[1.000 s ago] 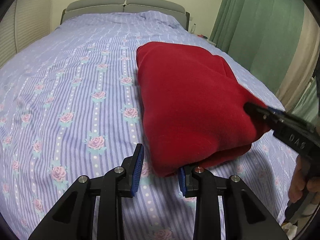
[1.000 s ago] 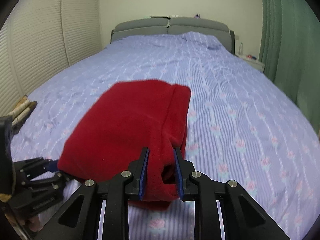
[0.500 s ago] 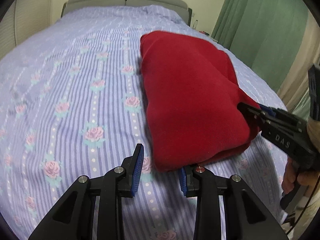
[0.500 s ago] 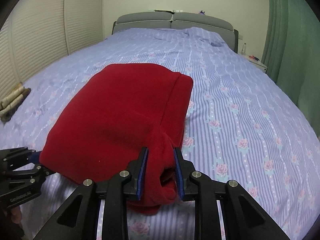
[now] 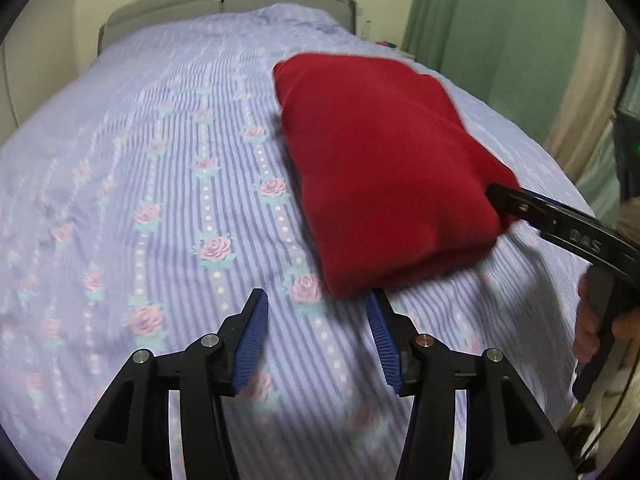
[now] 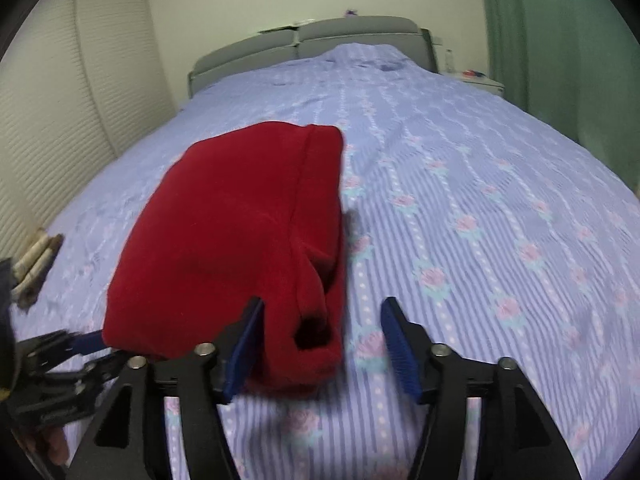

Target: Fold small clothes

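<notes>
Now the folded red fleece garment (image 6: 240,240) lies on the lilac striped, rose-print bedsheet (image 6: 480,208); the right gripper (image 6: 320,336) has just opened, its near right corner loose between parted jaws, nearer the left one. The left gripper (image 5: 316,332) has also just opened and is empty, the garment's near left corner just ahead of its right jaw. Risk: dragging back could snag fleece and pull the fold open.

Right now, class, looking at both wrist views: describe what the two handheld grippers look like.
The left gripper and right gripper are alike: black angular arms with silver pivot bolts, and ribbed blue pads lining each finger. The right gripper's side bears pale lettering, too blurred to read fully. No sleeve shows.
</notes>
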A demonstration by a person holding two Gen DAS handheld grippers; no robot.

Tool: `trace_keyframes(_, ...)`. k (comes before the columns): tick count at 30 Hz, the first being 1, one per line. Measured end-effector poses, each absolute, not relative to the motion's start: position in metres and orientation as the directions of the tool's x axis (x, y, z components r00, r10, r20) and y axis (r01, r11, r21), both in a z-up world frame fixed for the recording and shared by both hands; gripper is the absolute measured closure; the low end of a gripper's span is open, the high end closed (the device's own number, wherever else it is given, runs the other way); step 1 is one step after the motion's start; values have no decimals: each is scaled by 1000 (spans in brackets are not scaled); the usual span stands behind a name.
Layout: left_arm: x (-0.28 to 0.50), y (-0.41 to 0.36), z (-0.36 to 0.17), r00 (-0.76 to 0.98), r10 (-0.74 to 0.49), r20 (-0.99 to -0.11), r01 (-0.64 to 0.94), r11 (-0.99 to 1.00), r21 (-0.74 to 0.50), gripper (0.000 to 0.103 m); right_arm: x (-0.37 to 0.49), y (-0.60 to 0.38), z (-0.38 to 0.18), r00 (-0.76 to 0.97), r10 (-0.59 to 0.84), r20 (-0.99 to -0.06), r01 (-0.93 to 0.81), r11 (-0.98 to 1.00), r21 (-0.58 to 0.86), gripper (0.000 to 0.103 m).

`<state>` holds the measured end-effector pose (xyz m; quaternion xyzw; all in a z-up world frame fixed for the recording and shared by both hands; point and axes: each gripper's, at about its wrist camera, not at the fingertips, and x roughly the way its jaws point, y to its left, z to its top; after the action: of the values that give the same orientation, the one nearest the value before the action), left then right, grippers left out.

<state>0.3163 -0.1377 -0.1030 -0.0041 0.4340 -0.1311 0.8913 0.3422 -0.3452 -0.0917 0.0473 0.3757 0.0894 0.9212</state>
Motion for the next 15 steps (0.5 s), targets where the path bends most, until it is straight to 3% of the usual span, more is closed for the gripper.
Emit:
trace_keyframes(10, 296, -116, -56, 673, -236, -701, 247, 965, -88, 21, 317, -342, -89, 707, 130, -695, 37, 975, 220, 26)
trace_keyframes(15, 289, -105, -43, 716, -200, -669, 235, 971, -39, 18, 302, -333, -85, 713, 131, -689, 66, 966, 252, 24)
